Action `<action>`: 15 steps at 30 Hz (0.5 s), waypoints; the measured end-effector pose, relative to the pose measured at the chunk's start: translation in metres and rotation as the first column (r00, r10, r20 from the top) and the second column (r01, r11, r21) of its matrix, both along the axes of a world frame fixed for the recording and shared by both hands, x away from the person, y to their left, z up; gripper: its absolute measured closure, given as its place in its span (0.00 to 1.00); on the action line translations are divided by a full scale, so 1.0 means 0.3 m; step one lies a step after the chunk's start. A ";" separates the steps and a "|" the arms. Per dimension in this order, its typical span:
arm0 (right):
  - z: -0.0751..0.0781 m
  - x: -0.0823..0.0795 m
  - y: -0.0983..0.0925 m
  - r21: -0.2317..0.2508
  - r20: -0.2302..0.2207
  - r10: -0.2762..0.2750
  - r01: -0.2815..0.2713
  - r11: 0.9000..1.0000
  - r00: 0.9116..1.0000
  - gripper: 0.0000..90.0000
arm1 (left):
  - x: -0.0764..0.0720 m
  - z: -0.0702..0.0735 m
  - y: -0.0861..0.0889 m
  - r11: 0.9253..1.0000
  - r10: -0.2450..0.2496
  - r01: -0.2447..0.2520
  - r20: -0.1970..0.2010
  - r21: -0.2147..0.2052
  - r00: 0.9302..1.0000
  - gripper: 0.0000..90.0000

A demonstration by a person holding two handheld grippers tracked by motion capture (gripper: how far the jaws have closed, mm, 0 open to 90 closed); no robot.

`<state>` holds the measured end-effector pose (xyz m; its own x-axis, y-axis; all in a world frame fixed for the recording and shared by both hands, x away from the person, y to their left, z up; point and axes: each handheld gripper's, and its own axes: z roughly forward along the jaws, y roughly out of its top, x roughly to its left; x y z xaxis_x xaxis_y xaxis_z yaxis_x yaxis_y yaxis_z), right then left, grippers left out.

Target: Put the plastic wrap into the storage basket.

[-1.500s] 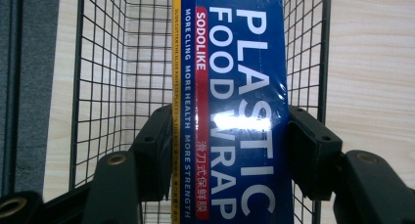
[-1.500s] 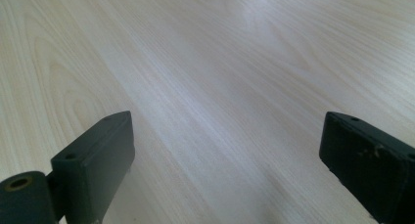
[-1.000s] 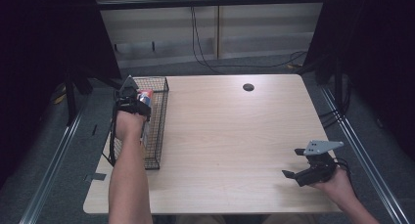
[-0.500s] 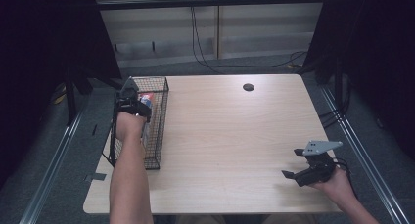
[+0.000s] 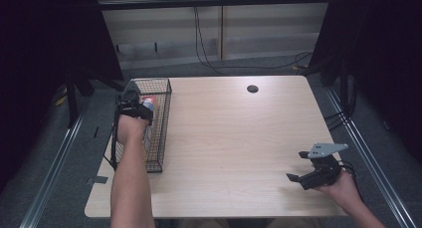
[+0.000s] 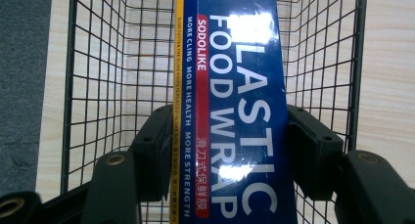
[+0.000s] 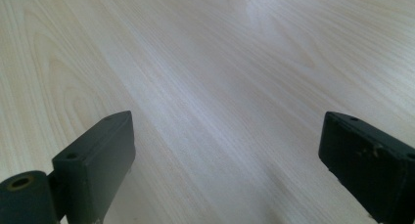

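Observation:
A long blue box of plastic wrap stands between the jaws of my left gripper, which is shut on it, the pads pressing both long sides. The box hangs over the inside of a black wire basket. From above, my left gripper sits over the basket at the table's left edge, with the box's red-and-white end showing beside it. My right gripper rests near the front right corner, jaws open wide over bare wood, holding nothing.
The light wooden table has a small dark round hole near its far edge. Metal rails run along both sides on the floor, and cables hang by the back wall.

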<state>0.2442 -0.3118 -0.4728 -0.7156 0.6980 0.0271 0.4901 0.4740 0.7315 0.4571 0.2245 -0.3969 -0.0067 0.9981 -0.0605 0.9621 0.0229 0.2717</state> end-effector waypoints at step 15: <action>0.002 -0.001 0.000 -0.003 0.006 -0.001 0.001 1.000 1.000 0.07 | -0.006 0.010 0.006 1.000 0.005 -0.005 -0.011 0.000 1.000 0.33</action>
<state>0.2438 -0.3119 -0.4721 -0.7147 0.6991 0.0207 0.4864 0.4756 0.7330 0.4552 0.2263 -0.3939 -0.0126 0.9981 -0.0606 0.9650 0.0280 0.2609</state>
